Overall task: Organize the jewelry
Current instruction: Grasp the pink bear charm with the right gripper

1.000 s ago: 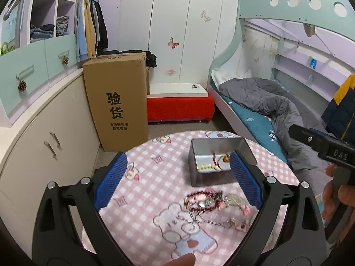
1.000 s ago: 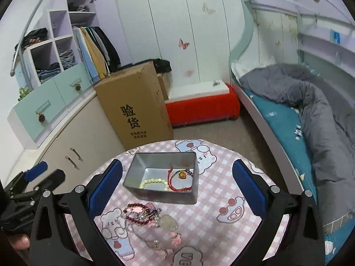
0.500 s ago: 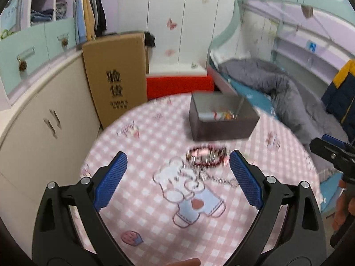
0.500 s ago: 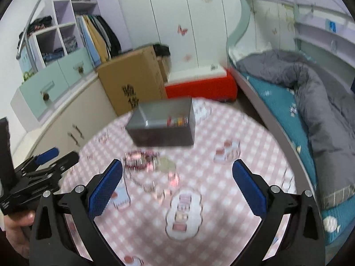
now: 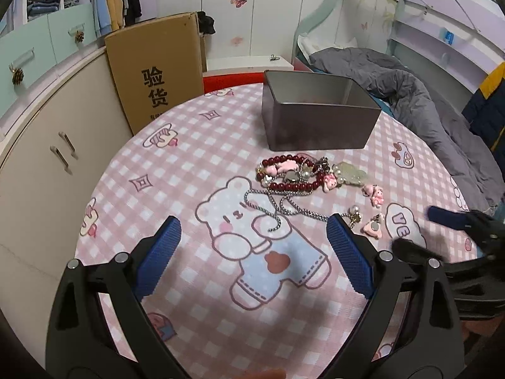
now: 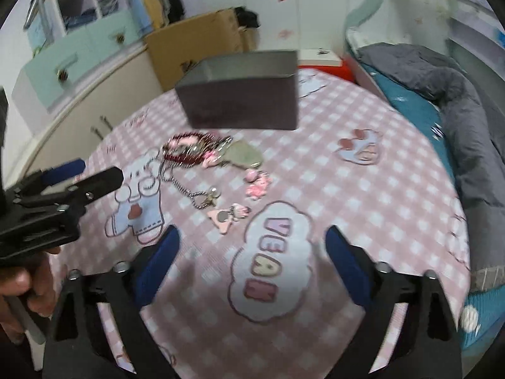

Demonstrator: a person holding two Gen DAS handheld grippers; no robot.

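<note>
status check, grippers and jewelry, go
Left gripper open, empty. Right gripper open, empty. Jewelry pile loose on the tablecloth, in front of the tin. Nothing blocking.

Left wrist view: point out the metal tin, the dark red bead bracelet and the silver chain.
metal tin [image 5: 318, 126], left wrist view, near wall.
dark red bead bracelet [image 5: 293, 186], left wrist view, near strand.
silver chain [image 5: 268, 210], left wrist view, left loop.

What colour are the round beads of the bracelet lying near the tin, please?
Dark red beads on the bracelet, clearest in the left wrist view.
</note>
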